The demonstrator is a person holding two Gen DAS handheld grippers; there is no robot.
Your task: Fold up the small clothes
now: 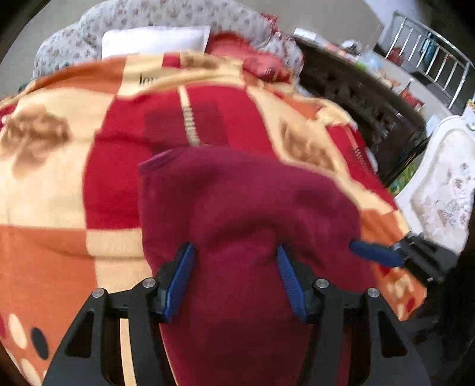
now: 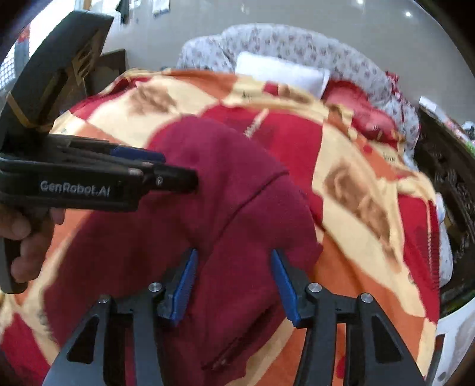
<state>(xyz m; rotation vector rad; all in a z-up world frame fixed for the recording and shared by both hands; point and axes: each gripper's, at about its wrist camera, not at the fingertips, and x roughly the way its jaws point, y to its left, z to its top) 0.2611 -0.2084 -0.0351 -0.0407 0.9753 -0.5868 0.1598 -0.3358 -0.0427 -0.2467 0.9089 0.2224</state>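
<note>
A dark maroon fleece garment (image 1: 237, 202) lies bunched on a bed blanket (image 1: 59, 148) patterned in red, orange and cream. My left gripper (image 1: 236, 252) is open, its blue pads (image 1: 181, 276) on either side of a raised fold of the garment. My right gripper (image 2: 233, 258) is open too, its blue pads (image 2: 283, 285) astride another fold of the garment (image 2: 225, 193). The right gripper shows at the right edge of the left wrist view (image 1: 377, 252). The left gripper shows at the left of the right wrist view (image 2: 175, 175), with a hand on its handle.
A white pillow (image 1: 154, 40) and a floral quilt (image 1: 178, 14) lie at the head of the bed. A red cushion (image 1: 252, 59) sits beside them. A dark carved wooden unit (image 1: 371, 107) and a white chair (image 1: 445, 184) stand to the right of the bed.
</note>
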